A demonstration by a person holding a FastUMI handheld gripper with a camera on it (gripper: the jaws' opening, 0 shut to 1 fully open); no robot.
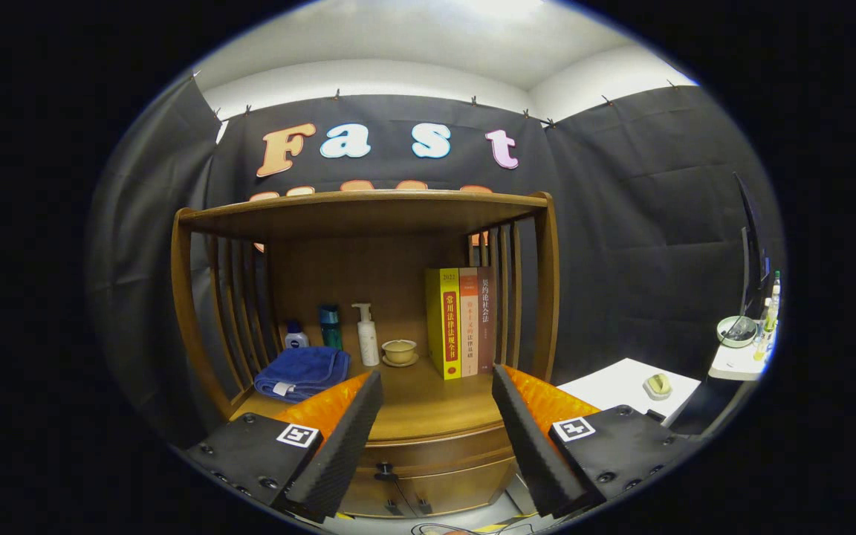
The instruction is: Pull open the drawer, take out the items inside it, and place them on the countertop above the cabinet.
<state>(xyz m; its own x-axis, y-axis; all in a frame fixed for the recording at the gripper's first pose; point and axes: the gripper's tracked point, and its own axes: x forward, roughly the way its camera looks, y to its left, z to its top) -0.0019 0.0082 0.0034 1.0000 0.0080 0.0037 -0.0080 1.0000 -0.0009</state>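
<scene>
Black cloth walls close off the booth behind a wooden cabinet (368,312) with slatted sides and a shelf top.

Countertop (428,409) holdings, as I read them from my station:
- folded blue towel (302,371), far left
- small white-capped jar (296,336) and a teal bottle (331,327) behind the towel
- white pump bottle (367,334), near the middle
- small bowl on a saucer (400,351), beside the pump bottle
- three upright books (461,321), right of the bowl, against the right-hand slats

Off to the right: a white side table (625,386) carrying a small dish (657,384).

Drawer (435,453): sits directly under the countertop, front closed, contents hidden from me. Its long axis runs side to side, across the line of the fingers. A small dark knob (383,469) shows on the front, below and just ahead of the left finger, left of the midline between the two.

Gripper (435,431): fingers spread wide, holding nothing, pointed level at the cabinet and touching none of it.

Judgement: the task stands at its start. I reckon the coming move needs the gripper lowered and shifted slightly left to bring the knob between the fingers before any pull straight back.
</scene>
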